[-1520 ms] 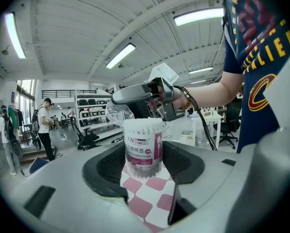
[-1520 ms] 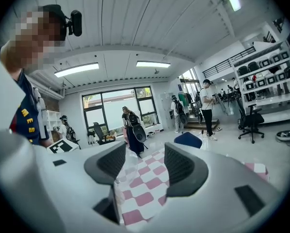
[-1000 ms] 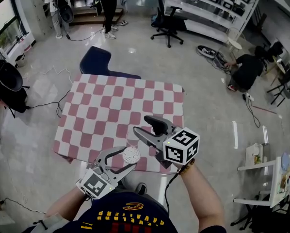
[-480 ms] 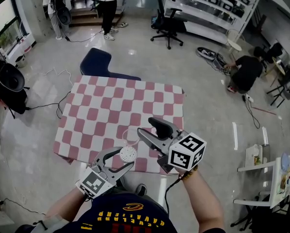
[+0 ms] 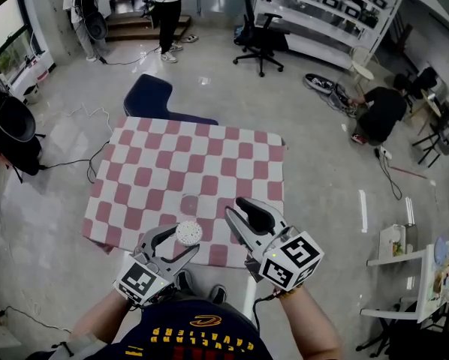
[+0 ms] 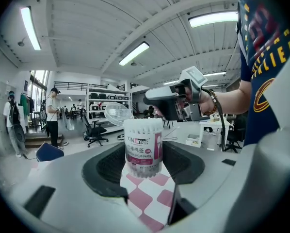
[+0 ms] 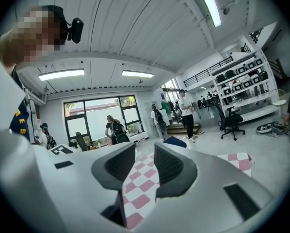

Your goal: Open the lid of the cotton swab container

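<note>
Left gripper (image 6: 143,161), lower left of the head view: jaws clamped on the cotton swab container (image 6: 143,147), pads pressing its labelled wall from both sides. Container is upright and lifted off the checkered tablecloth (image 5: 172,156), near the table's bottom edge.

Container mouth is bare, with the white swab tips showing at the top. The clear lid (image 6: 117,113) sits tilted up behind the rim, at the upper left of the container in the left gripper view. From the head view it reads as a faint clear disc just above the container. Cannot tell whether it hangs on a hinge or has come free.

Right gripper (image 5: 239,210), lower centre-right of the head view, just beside the container but apart from it. Jaws are closing with nothing between them; only checkered cloth shows through the narrow gap in the right gripper view.

Step in hand, by judgement: the opening itself looks done, since the lid is off the mouth. The right gripper seems finished with the lid.

The next move likely calls for a steady, level left grip so the loose swabs do not spill. The container then goes down flat on the cloth. The right gripper should stay clear of the raised lid so it is not knocked shut.
</note>
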`<control>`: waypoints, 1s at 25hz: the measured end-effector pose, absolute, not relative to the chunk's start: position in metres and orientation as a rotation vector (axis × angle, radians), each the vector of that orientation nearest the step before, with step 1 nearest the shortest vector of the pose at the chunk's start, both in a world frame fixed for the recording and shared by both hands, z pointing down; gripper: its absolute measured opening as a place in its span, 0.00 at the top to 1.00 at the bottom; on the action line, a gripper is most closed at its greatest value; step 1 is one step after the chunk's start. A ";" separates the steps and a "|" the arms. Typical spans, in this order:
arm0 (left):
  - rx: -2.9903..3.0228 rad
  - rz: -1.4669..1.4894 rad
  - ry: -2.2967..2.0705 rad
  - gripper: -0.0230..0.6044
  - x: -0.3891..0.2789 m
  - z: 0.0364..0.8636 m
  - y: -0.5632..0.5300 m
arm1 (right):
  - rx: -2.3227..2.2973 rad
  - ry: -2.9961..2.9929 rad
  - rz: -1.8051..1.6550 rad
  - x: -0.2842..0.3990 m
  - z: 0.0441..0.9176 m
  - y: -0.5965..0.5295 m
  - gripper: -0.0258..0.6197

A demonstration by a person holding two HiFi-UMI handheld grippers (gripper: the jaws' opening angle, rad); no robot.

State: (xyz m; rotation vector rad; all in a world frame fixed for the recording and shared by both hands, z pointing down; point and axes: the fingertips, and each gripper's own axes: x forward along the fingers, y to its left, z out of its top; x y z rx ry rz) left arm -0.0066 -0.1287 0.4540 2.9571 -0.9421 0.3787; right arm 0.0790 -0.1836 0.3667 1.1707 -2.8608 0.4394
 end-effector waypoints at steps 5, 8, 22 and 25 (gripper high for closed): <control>2.932 0.390 -1.010 0.58 -0.024 0.461 -0.140 | 1.241 -2.853 0.434 0.083 0.367 -0.171 0.91; 2.909 0.418 -1.073 0.58 -0.040 0.471 -0.155 | 1.239 -2.862 0.465 0.081 0.370 -0.165 0.94; 2.812 0.446 -1.167 0.58 -0.071 0.506 -0.182 | 1.261 -2.770 0.438 0.069 0.404 -0.147 0.94; 2.815 0.426 -1.156 0.58 -0.068 0.504 -0.180 | 1.291 -2.760 0.420 0.071 0.406 -0.148 0.94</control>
